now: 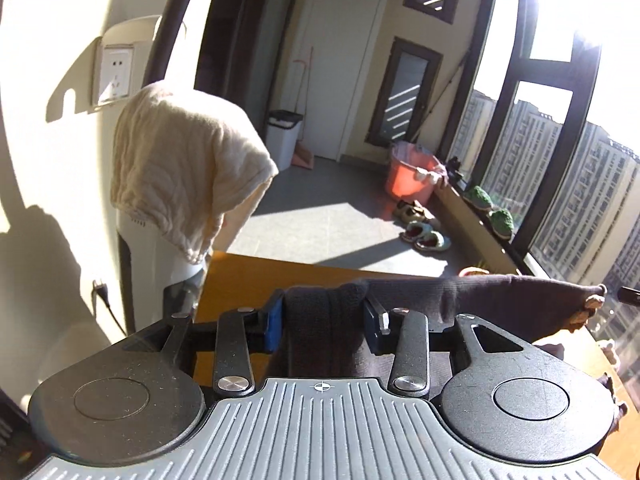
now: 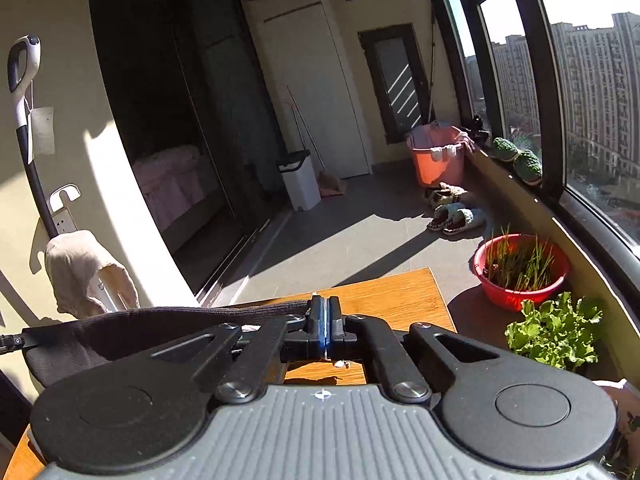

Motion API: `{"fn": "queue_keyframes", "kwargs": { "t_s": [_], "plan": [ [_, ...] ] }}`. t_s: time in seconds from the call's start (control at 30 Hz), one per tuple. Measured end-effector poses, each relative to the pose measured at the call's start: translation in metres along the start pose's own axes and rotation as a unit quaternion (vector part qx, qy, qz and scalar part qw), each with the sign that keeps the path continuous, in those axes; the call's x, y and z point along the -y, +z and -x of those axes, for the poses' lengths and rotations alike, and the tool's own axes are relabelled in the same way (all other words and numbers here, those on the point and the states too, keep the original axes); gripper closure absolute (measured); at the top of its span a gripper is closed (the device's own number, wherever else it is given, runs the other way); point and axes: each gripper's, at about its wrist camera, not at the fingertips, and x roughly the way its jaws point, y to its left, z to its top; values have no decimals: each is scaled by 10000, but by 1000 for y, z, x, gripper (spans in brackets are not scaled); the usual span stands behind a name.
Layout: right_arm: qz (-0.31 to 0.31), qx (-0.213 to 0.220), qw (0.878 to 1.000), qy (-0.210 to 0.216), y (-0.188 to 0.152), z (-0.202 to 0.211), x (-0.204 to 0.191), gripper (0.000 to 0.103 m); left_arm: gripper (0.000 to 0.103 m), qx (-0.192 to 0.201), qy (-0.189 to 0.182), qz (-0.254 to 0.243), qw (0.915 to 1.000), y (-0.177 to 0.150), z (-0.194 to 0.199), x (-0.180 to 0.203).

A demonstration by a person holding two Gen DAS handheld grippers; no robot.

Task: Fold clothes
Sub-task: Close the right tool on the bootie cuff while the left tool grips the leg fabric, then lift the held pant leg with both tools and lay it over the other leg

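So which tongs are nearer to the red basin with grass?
Right. The right tongs, shut on the dark garment, sit at the table end beside the red basin; the left tongs hold the garment's far end.

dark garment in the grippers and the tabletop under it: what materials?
Dark garment: looks like a soft knit, matte brownish-black; fine ribbing shows on the bunch held in the left hand-held gripper, and it sags between that and the right hand-held gripper. Fibre cannot be told.
Tabletop: looks like bamboo or wood laminate, smooth with a light sheen; fine parallel grain, orange-brown tone.
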Motion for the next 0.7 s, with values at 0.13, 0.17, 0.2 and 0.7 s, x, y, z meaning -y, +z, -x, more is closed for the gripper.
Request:
{"fn": "queue_keyframes", "kwargs": {
  "t_s": [0.13,0.17,0.2,0.7],
  "plan": [
    [150,-122,9994,-296,-37,40,10,102,58,-151,56,-245,9996,-49,49,6],
    [110,-148,9995,-260,-40,43,11,102,58,-215,74,-289,9993,-58,57,7],
    [51,-171,9996,-203,-42,46,11,102,58,-246,80,-257,9993,-63,61,6],
    [-1895,-1340,9726,151,-31,-111,-12,67,57,108,93,-251,9996,-66,63,4]
  ]
}}
